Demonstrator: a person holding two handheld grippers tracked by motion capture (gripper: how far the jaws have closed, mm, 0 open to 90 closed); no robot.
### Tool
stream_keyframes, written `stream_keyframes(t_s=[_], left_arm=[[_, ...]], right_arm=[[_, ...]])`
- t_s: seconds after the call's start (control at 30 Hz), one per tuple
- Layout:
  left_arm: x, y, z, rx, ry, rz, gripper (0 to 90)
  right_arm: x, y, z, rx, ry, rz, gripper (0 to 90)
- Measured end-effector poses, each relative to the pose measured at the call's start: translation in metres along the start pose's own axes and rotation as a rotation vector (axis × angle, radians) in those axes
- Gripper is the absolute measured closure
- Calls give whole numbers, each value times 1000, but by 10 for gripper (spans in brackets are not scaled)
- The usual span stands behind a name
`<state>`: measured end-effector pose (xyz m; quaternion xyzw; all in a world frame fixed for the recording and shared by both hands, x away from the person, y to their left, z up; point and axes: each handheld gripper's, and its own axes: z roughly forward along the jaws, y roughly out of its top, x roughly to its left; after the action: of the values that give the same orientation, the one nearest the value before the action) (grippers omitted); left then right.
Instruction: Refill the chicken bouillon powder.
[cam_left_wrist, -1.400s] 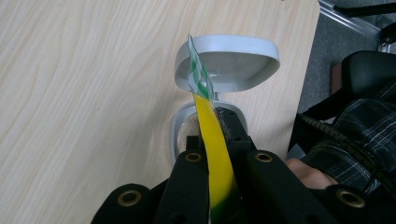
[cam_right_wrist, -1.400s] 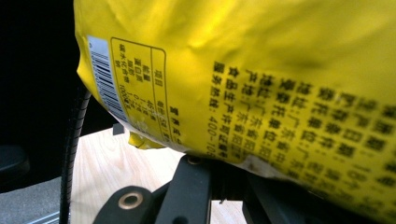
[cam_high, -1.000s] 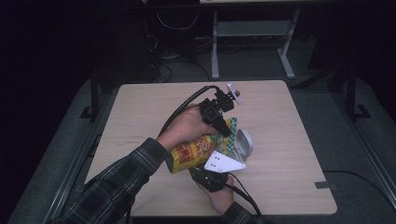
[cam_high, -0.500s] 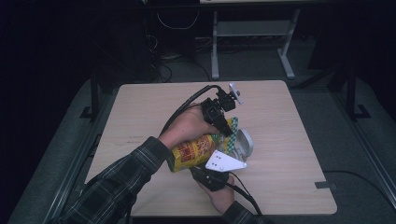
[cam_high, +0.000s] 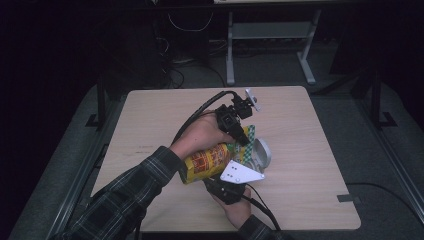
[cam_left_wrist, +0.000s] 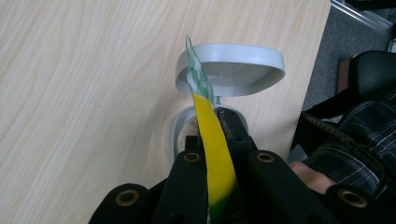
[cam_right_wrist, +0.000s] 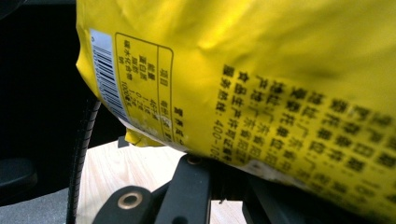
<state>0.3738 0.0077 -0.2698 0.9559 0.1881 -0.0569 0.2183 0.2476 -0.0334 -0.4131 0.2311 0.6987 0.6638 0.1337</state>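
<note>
So there's one yellow bag, one grey tub with its lid flipped open, and two grippers on one table. The left gripper is pinched tight on the bag's top edge, right above the tub. The right gripper is clamped on the bag's lower end. The left gripper view shows the tub's pale contents; the right gripper view gives the barcode.

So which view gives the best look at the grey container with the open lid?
The left gripper view: the grey container sits close up, lid raised, pale contents just visible behind the yellow bag edge. The high view shows it small beside the bag. The right gripper view faces the bag's printed side.
</note>
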Motion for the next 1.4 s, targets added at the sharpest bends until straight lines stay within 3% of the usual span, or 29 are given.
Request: stream_keyframes(t_s=[1.4], left_arm=[[-1,2,1,6,10,-5,889]], right_arm=[[-1,2,-1,-7,9,1,900]])
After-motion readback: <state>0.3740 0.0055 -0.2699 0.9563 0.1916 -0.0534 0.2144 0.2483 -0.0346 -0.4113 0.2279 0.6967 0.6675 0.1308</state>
